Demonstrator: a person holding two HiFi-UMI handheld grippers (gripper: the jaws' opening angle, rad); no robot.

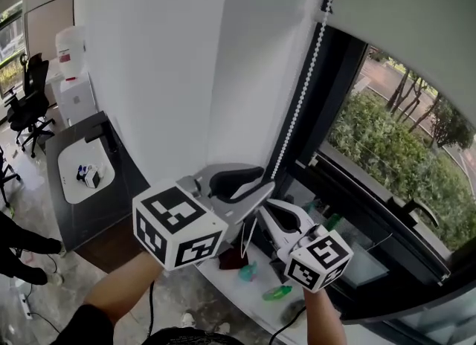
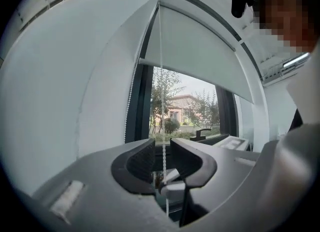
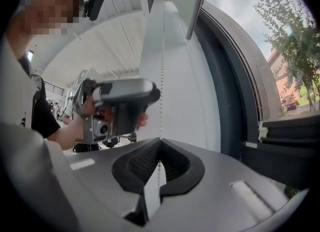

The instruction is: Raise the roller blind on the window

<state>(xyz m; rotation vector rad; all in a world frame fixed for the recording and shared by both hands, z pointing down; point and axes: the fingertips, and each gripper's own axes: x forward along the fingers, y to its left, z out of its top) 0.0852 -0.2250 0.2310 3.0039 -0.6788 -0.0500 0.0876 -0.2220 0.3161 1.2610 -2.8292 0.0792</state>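
The white roller blind point(image 1: 401, 9) covers the top of the window, and trees show below its hem. Its white bead chain point(image 1: 305, 91) hangs down the dark frame. In the left gripper view the chain point(image 2: 161, 76) runs between the jaws of my left gripper point(image 2: 162, 148), which stand open with gaps on both sides of it. My right gripper point(image 3: 160, 140) is shut on the chain point(image 3: 162, 76), which rises straight up from its closed tips. In the head view the left gripper point(image 1: 260, 182) is just above and left of the right gripper point(image 1: 271, 208).
Small green items point(image 1: 277, 291) lie on the white sill point(image 1: 223, 276) below the grippers. A black window handle point(image 1: 416, 206) sticks out at the right. At the far left are a black office chair point(image 1: 26, 98) and a dark cabinet point(image 1: 82, 187) with a white top.
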